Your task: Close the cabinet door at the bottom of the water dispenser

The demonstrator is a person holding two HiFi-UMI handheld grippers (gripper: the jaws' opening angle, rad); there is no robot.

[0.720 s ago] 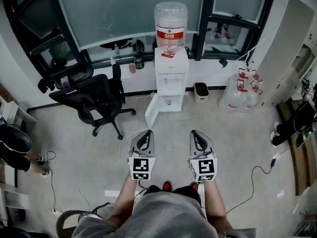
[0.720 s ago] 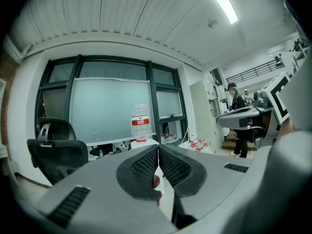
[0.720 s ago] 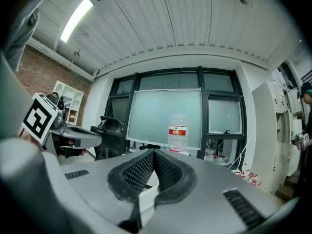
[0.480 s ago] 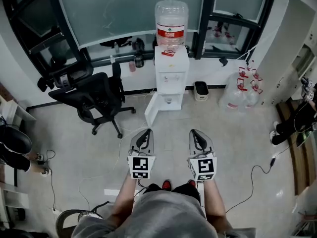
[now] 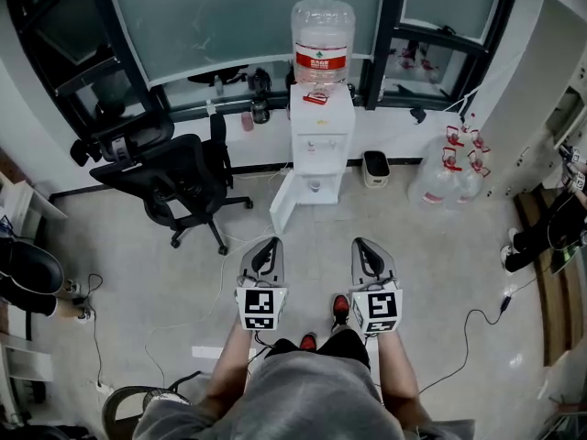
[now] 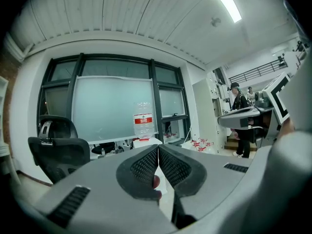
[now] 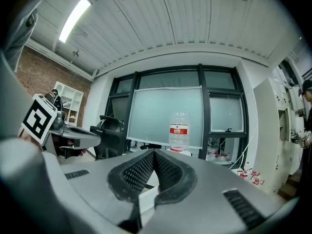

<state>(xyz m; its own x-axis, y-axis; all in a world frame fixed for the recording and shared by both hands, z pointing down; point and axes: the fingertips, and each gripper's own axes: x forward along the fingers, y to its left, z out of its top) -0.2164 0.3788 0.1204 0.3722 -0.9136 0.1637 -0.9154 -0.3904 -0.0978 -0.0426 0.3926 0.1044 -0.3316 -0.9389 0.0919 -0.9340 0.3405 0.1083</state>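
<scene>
The white water dispenser [image 5: 320, 140] stands against the far wall with a clear bottle [image 5: 323, 31] on top. Its bottom cabinet door [image 5: 283, 205] hangs open, swung out to the left. Both grippers are held side by side well short of it, over the floor. My left gripper [image 5: 269, 245] is shut with nothing in it, and my right gripper [image 5: 364, 244] is likewise shut and empty. In the left gripper view the shut left gripper [image 6: 158, 148] points at the bottle [image 6: 143, 125]. In the right gripper view the right gripper [image 7: 154, 153] also faces the bottle [image 7: 179, 130].
A black office chair [image 5: 176, 178] stands left of the dispenser. A small bin [image 5: 374, 169] and several water jugs [image 5: 448, 174] sit to its right. Cables [image 5: 468, 328] trail over the floor. A person [image 5: 548, 229] sits at the far right.
The person's right red shoe has stepped forward between the grippers. The dispenser has come slightly nearer in view. Both grippers stay shut.
</scene>
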